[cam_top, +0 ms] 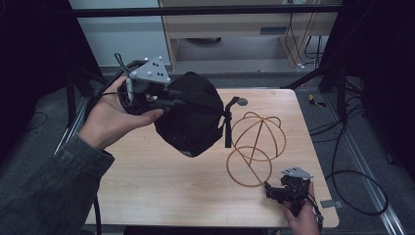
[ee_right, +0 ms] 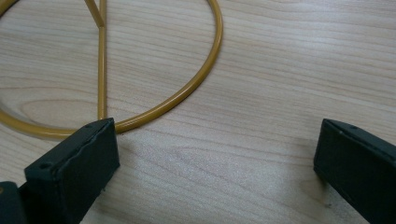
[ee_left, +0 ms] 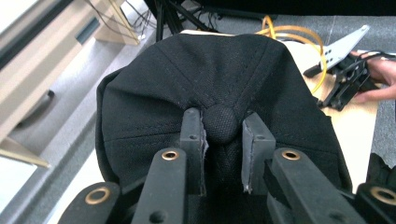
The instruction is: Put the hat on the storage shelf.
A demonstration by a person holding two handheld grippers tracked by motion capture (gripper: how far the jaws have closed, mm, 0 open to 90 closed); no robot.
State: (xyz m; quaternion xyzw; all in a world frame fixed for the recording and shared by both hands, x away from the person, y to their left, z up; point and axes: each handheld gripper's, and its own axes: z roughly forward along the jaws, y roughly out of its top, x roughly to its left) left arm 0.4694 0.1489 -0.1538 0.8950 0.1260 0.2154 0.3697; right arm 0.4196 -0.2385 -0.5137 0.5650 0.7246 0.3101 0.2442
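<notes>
We are holding the cap (cam_top: 193, 115) up off the bench (cam_top: 171, 181) with the left gripper (cam_top: 169, 102), at the centre-left of the high view. In the left gripper view the fingers (ee_left: 193, 135) are standing close on either side of the cap's top button (ee_left: 221, 122), nearly shut around it, and the crown is hanging from that pinch. So we are judging the pick-up as done.

What is left, as we are reading it, is setting the cap over the wire stand (cam_top: 255, 147), which is lying on the bench to the right of the cap, well clear of it. The right gripper (cam_top: 274, 188) is resting at the lower right of the high view, just beside the stand's lower ring. In the right gripper view its fingers (ee_right: 77, 163) are spread wide with nothing between them, one of them just at the ring (ee_right: 187, 93); we are guessing it is there to steady the stand.

The cap is looking black, soft and seamed, its crown domed and rumpled. A strap (cam_top: 228, 128) is dangling at its right edge.
</notes>
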